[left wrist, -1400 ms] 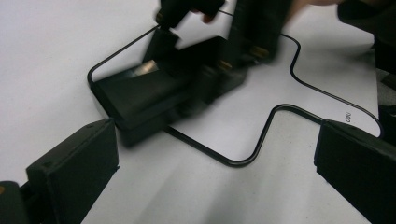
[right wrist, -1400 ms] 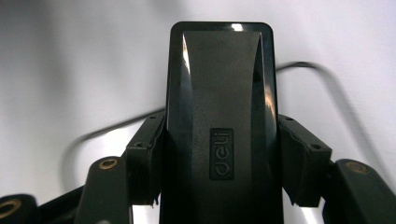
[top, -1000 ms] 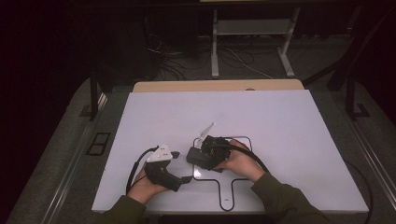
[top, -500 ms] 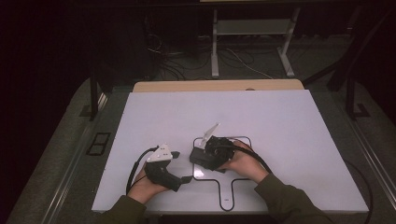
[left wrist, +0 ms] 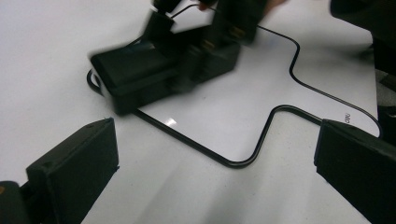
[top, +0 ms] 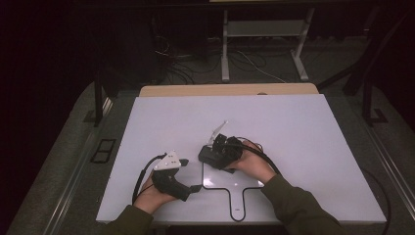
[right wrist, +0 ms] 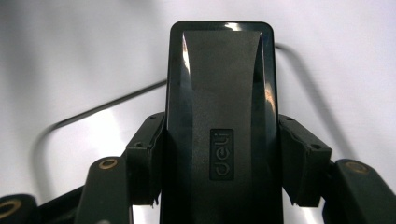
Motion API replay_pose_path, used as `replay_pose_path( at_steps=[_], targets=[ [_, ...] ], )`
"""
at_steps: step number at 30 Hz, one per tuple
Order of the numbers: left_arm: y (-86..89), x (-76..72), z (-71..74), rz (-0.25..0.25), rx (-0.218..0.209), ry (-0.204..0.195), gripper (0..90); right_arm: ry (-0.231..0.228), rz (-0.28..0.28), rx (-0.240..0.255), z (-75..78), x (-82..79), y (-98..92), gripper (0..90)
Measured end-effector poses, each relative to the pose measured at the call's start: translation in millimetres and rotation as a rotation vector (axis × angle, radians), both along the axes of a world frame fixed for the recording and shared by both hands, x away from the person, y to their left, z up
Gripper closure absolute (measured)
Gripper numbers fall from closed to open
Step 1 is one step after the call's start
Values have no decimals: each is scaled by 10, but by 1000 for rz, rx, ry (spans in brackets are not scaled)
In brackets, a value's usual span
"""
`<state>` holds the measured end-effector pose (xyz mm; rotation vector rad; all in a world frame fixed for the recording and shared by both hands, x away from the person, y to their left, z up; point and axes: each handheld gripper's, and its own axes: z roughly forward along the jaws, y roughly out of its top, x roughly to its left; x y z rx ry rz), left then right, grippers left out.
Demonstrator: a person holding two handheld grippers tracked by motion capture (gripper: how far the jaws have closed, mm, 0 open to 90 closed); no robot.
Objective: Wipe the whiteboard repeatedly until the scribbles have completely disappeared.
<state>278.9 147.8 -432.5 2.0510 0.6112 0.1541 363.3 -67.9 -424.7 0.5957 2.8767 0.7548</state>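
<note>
The right tool is clamped on a black stapler, its two pads pressed flat against the stapler's long sides, so the jaws stand as far apart as the stapler is wide. The stapler is a glossy black plastic block with rounded corners, a raised ridge running down each side of its top face and the word "deli" moulded in a small rectangle near the held end. It sits over the white counter, a little nearer the person's edge than the middle and just left of centre, at the upper left corner of a thin black outline drawn on the counter in the shape of a rounded square with a short handle pointing to the near edge. In the left gripper view the stapler lies just over that line, blurred. The left tool rests close to the counter's near left part, its jaws wide apart with only bare counter and a bend of the outline between them, holding nothing.
</note>
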Motion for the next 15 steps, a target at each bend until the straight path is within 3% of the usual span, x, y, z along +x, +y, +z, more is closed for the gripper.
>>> replay_pose_path(
  at_steps=[4,11,15],
  targets=[
    [-12,0,-4,-3,4,0,0,7,51,14,-5,-164,30,387],
    [-5,0,-4,3,2,4,0,17,-50,26,-16,201,-57,387],
    [3,-2,2,-1,3,-1,0,19,-68,22,-11,255,-94,387]
  ],
)
